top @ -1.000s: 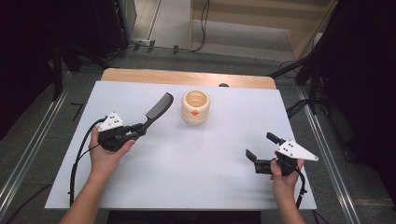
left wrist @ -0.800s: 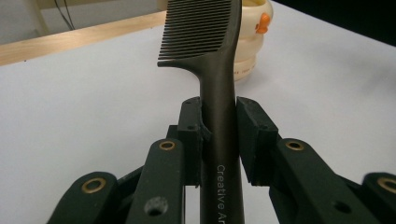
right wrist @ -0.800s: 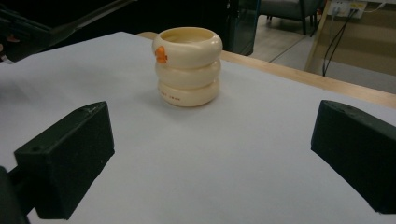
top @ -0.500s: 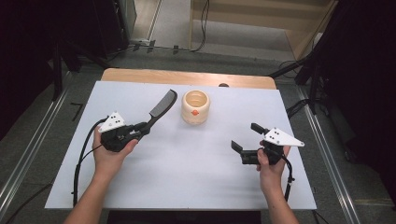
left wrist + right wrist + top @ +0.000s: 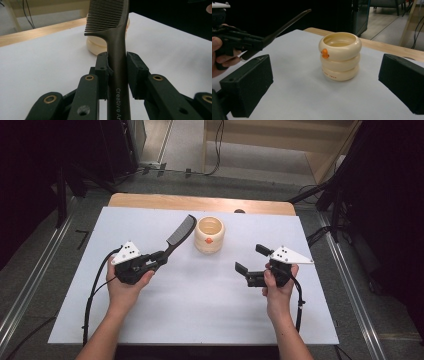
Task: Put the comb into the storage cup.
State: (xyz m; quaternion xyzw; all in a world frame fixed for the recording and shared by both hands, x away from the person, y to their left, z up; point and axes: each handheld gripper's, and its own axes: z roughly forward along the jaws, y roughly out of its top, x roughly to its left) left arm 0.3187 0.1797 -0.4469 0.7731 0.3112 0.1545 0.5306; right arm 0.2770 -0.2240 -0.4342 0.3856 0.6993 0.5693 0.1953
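I've got the left gripper (image 5: pixel 159 258) clamped on the comb (image 5: pixel 181 231) handle, stiff and light, at 10 o'clock of the cup (image 5: pixel 209 234); right gripper (image 5: pixel 252 266) gapes wide at 4 o'clock.

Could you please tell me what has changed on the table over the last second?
The right gripper, open and empty, moved forward and inward from the table's near right corner toward the cream cup. The left gripper stayed put, still shut on the comb, and the cup did not move.
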